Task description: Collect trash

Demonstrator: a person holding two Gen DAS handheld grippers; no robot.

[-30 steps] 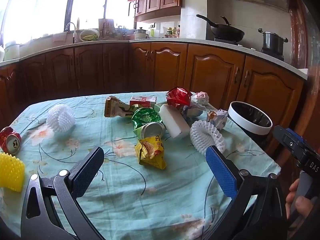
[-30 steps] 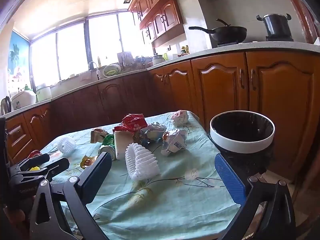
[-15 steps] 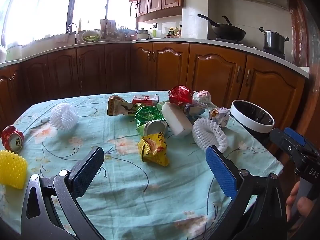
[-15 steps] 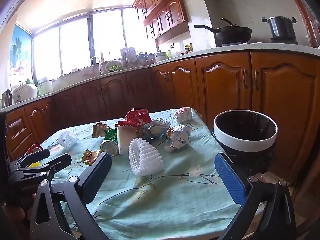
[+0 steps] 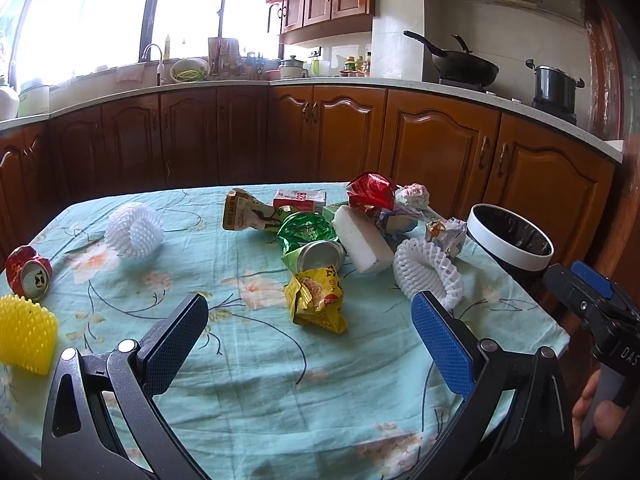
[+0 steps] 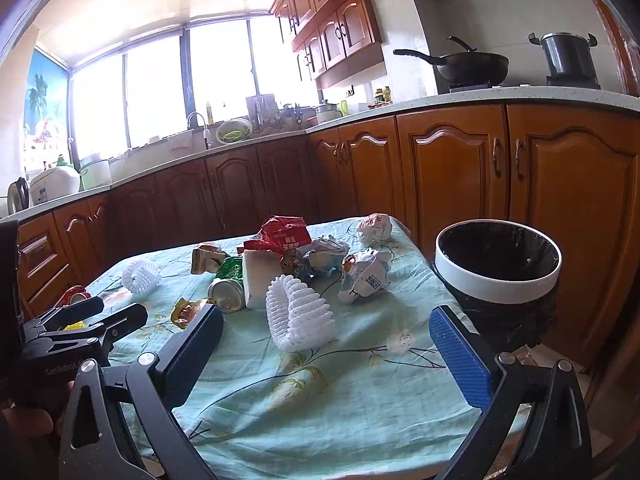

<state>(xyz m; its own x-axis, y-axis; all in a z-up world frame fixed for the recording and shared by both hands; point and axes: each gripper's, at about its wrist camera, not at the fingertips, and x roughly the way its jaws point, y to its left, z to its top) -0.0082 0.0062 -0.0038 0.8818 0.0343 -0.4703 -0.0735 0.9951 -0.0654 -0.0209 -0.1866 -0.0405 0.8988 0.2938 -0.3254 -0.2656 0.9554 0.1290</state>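
1. The left gripper [image 5: 308, 334] hangs over the near part of the table with its blue-padded fingers spread wide, nothing between them.
2. The right gripper [image 6: 326, 346] is likewise wide open and empty, above the near right part of the floral light-green tablecloth [image 6: 360, 392].
3. Just ahead of the left gripper, between the lines of its two fingers, lies a crumpled yellow snack wrapper [image 5: 318, 300]; directly beyond it a green drink can on its side [image 5: 320, 254], touching a white foam block [image 5: 364, 242].
4. Ahead of the left gripper's right finger sits a white foam fruit net [image 5: 428, 276]; the same net lies straight ahead of the right gripper, between its fingers.
5. Far to the left gripper's left are a yellow foam net [image 5: 26, 334], a crushed red can [image 5: 28, 272] and a second white foam net [image 5: 134, 230].
6. Further ahead a pile holds a red foil bag [image 5: 370, 194], a crumpled white paper wrapper [image 6: 364, 276] and a paper ball [image 6: 374, 228].
7. The black-lined bin with a white rim [image 6: 498, 264] stands off the table edge, ahead and right of the right gripper.
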